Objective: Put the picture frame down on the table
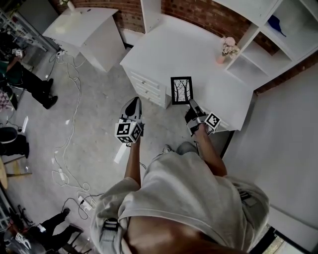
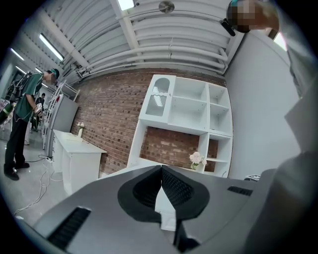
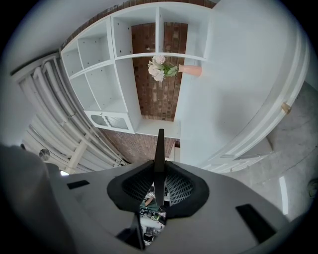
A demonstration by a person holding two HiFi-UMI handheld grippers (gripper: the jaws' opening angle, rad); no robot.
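Black picture frame (image 1: 181, 90) with a bare-trees print, dead centre over the white desk (image 1: 198, 54), clamped in the right tool (image 1: 191, 103); left tool (image 1: 133, 100) pinched closed, empty.

Before me a white bench (image 1: 198, 54) with drawers (image 1: 148, 87) stands against a brick wall (image 1: 211, 15), white shelves (image 1: 278, 42) beside it; cables (image 1: 74, 106) trail over the grey floor (image 1: 99, 131) near a second cabinet (image 1: 87, 30).
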